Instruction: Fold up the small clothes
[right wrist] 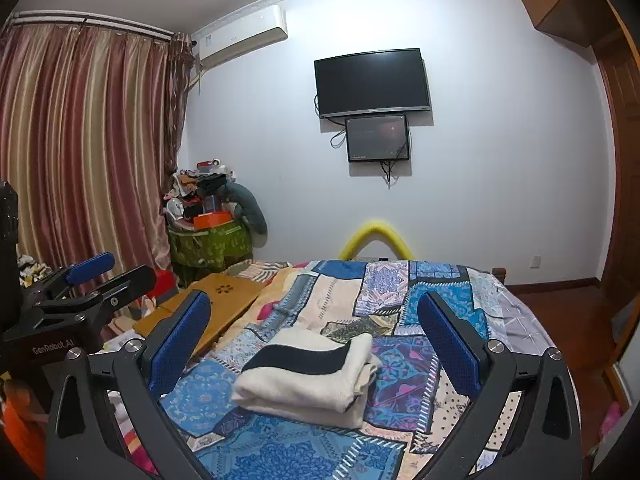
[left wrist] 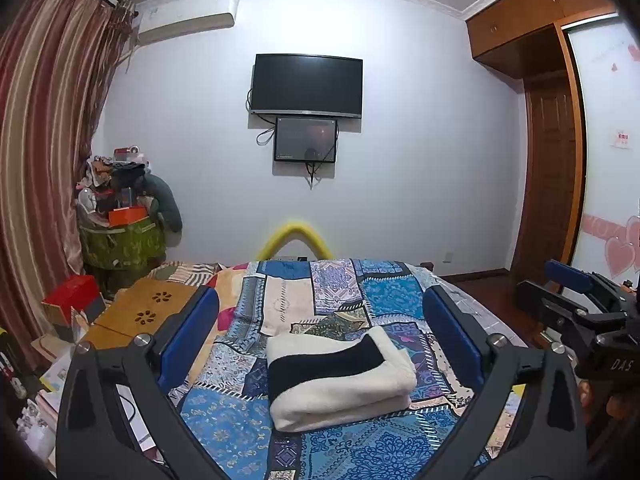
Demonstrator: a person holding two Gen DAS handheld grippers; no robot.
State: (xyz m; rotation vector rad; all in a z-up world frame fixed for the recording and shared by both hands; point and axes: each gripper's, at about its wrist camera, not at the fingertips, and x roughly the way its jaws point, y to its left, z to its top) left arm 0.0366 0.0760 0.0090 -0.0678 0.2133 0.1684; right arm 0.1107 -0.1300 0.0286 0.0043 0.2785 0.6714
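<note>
Evidently the folding step is close to done, as I judge it: a cream knit garment with a black band (left wrist: 340,380) lies as a squat, layered bundle on the patchwork quilt (left wrist: 224,432) of the bed, and neither claw touches it. The left claw (left wrist: 320,336) hangs above it with its blue pads spread wide, released and holding nothing; the bundle sits ahead of and below the gap between them. The right claw (right wrist: 314,338) is likewise spread and empty, with the same garment (right wrist: 308,376) low between its fingers and slightly toward its left pad.

From the right claw's view the bundle's right end looks looser, the layers bulging there instead of lying flush. The next move probably calls for either a light press to settle those layers or a pinch on the folded edges to carry the bundle aside; I cannot tell which is meant.

Room is generous ahead and to the right of both claws, where open quilt runs to the far edge of the bed. To the left of the left claw a wooden lap desk (left wrist: 148,312) rests on the bed, apart from the garment, and clutter lies below it. Each claw shows at the edge of the other's view, so they are close together.
</note>
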